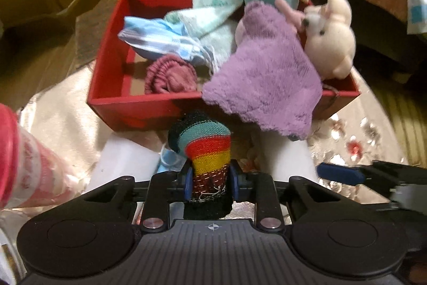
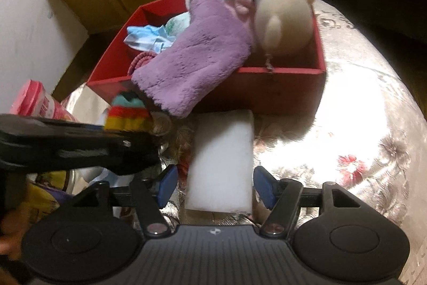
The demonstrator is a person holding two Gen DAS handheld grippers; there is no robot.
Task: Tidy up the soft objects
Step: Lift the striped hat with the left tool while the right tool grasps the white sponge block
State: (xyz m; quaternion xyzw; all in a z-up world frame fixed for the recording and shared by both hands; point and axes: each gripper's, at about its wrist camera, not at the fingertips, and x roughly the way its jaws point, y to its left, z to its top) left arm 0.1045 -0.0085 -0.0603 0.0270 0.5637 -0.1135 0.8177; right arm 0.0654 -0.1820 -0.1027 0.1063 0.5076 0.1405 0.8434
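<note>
— Item: left gripper (image 1: 210, 184)?
— Black ribbed body, two round side discs, silver screws, blue finger pads (image 1: 187, 184), small compass mark at centre.
— Item: right gripper (image 2: 214, 184)?
— Same build: black shell, silver screws, blue pads (image 2: 166, 184), white mark.

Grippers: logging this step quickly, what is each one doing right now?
Left gripper: shut on the striped sock.
Right gripper: open, its fingers either side of the white foam block, holding nothing.
</note>
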